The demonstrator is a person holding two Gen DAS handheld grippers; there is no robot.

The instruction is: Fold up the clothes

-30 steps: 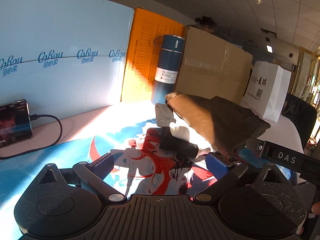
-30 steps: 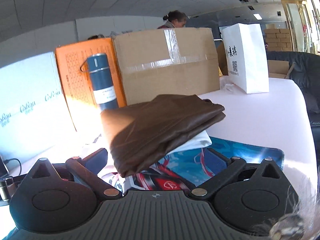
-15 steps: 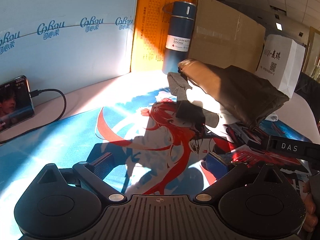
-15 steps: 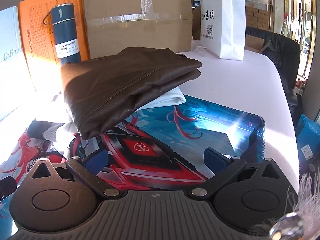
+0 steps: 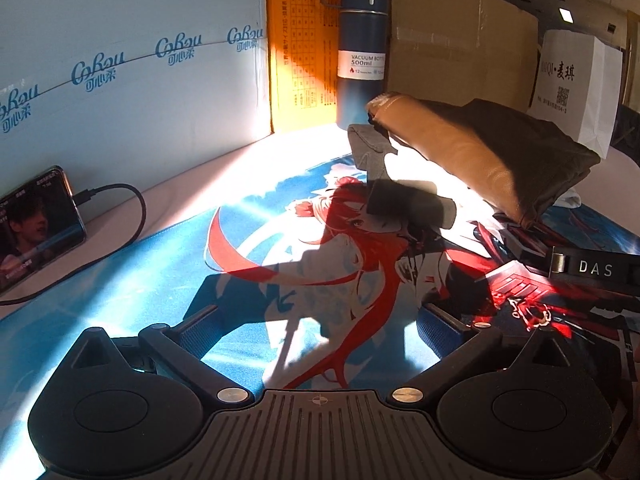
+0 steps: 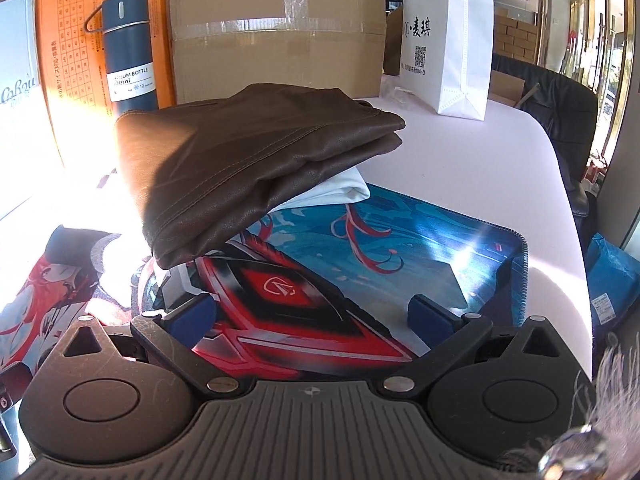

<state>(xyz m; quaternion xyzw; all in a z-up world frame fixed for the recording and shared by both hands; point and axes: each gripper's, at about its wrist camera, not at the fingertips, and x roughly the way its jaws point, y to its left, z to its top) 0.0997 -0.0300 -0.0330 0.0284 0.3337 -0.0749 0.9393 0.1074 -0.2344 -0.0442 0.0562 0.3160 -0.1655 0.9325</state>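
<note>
A folded brown garment point(image 6: 256, 160) lies on top of a stack with a folded white garment point(image 6: 340, 190) under it, at the back of the printed mat point(image 6: 420, 248). The stack shows in the left wrist view point(image 5: 480, 152) at right, with a grey and black garment point(image 5: 408, 204) beside it. My left gripper point(image 5: 320, 328) is open and empty over the mat point(image 5: 140, 280), short of the stack. My right gripper point(image 6: 312, 312) is open and empty, just in front of the stack. The right gripper's body point(image 5: 592, 268) shows at the right of the left wrist view.
A blue vacuum bottle point(image 6: 128, 52), an orange box point(image 6: 68, 60), a cardboard box point(image 6: 276, 28) and a white paper bag point(image 6: 452, 44) stand behind the stack. A pale blue carton point(image 5: 132, 68) and a phone point(image 5: 36, 224) on a cable lie at left. The table edge is at right.
Both grippers have drawn back from the clothes stack and tilted downward; the stack now sits farther away in both views. Both grippers stay open and empty.
</note>
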